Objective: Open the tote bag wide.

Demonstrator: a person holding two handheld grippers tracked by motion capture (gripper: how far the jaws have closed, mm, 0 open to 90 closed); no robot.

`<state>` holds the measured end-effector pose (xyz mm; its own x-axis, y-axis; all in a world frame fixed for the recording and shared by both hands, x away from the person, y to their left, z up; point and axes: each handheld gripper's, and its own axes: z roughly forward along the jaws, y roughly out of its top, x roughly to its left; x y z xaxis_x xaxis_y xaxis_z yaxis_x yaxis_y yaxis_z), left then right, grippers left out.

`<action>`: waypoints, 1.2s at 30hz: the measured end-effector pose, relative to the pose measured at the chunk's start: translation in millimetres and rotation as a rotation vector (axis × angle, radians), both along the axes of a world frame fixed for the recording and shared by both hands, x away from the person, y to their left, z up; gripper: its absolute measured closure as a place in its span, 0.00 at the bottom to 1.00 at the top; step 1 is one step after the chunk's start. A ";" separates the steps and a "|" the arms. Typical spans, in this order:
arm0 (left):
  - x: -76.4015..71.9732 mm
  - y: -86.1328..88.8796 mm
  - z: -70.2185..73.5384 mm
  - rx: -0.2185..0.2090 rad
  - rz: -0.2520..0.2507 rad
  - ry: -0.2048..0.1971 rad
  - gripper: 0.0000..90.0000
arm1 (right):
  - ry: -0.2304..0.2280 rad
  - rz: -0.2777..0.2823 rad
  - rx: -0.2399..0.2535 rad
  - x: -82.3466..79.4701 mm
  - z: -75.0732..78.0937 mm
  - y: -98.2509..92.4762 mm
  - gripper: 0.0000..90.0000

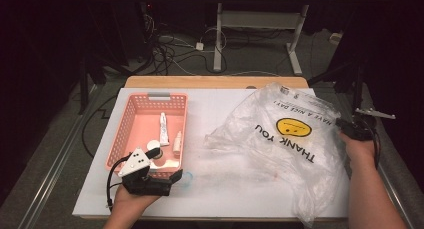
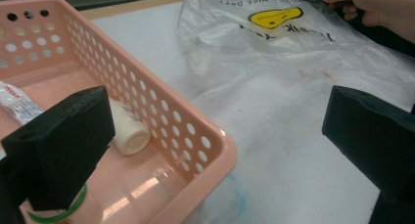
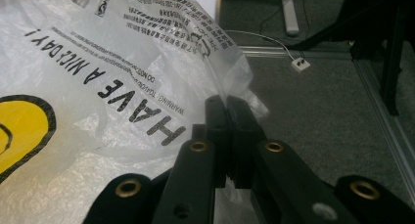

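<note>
At the table's (image 1: 220, 189) near edge, the left gripper (image 1: 172, 179) is hovering with jaws released beside the pink basket's (image 1: 131, 101) near corner, bare tabletop lying open to its right. Farther right, the right gripper (image 1: 345, 124), jaws clenched, is grasping the plastic bag (image 1: 280, 139) by its right-hand rim at the table's right edge; the bag is sprawling from near edge toward far right corner. The right gripper view is showing the pinched film (image 3: 225, 87) closely.

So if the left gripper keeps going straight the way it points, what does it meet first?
Probably the pink basket: its near corner and right wall lie between the open jaws of the left gripper, with one jaw already over the inside. Past the rim is bare table, then the plastic bag. Depth is hard to judge.
</note>
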<state>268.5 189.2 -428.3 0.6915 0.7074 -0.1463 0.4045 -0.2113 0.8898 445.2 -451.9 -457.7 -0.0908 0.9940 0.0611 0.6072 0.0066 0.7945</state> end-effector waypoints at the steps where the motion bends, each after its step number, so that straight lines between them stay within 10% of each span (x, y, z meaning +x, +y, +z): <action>1: -0.5 0.2 -0.1 0.001 0.005 -0.001 0.00 | -0.004 -0.006 -0.008 -7.6 -1.2 -0.5 1.00; 30: -5.2 16.5 0.5 -0.005 0.056 0.010 0.00 | -0.038 0.108 -0.031 -125.3 -9.3 56.0 0.88; 36: -3.9 15.1 0.5 -0.009 0.055 0.013 0.00 | -0.056 0.119 -0.009 -137.7 -9.2 43.5 0.68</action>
<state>264.6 204.3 -427.7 0.6495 0.7430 -0.1615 0.4269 -0.1804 0.8861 307.5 -408.4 -466.9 -0.2109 0.9765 0.0440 0.5560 0.0828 0.8270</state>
